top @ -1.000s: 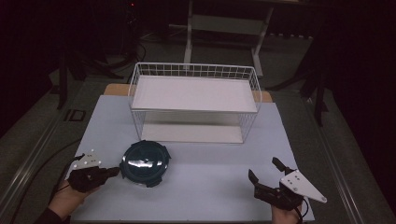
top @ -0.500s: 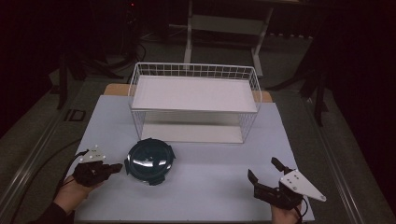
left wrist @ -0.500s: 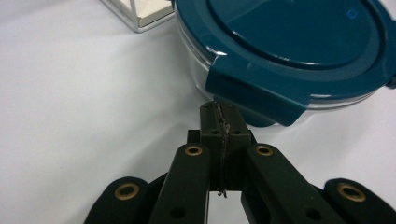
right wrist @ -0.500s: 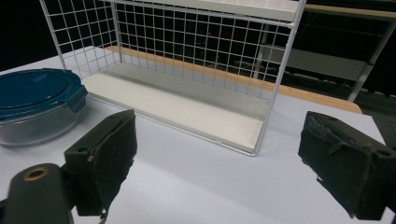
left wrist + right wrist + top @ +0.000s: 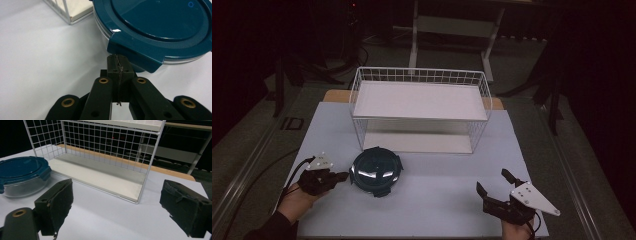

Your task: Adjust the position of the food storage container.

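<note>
A round glass container with a dark teal clip lid [image 5: 376, 171] sits on the white table in front of the wire shelf's left end. My left gripper [image 5: 343, 175] lies at its left side, shut. In the left gripper view the closed tips [image 5: 117, 61] touch the underside of a lid latch on the container [image 5: 160, 27]; nothing is visibly between the jaws. My right gripper [image 5: 493, 182] rests at the front right of the table, open and holding nothing. The right gripper view puts the gap of that gripper [image 5: 121, 205] toward the shelf, with the container [image 5: 20, 170] far left.
A white wire shelf rack [image 5: 419, 117] with two white boards stands at the back centre of the table; it is also seen as rack [image 5: 100, 145] and as a rack corner [image 5: 66, 12]. The white table surface [image 5: 447, 175] lies bare between the grippers. Dark floor surrounds the table.
My left gripper has slid a little to the right against the container, and the container has shifted slightly right and back. The right gripper has stayed put.
</note>
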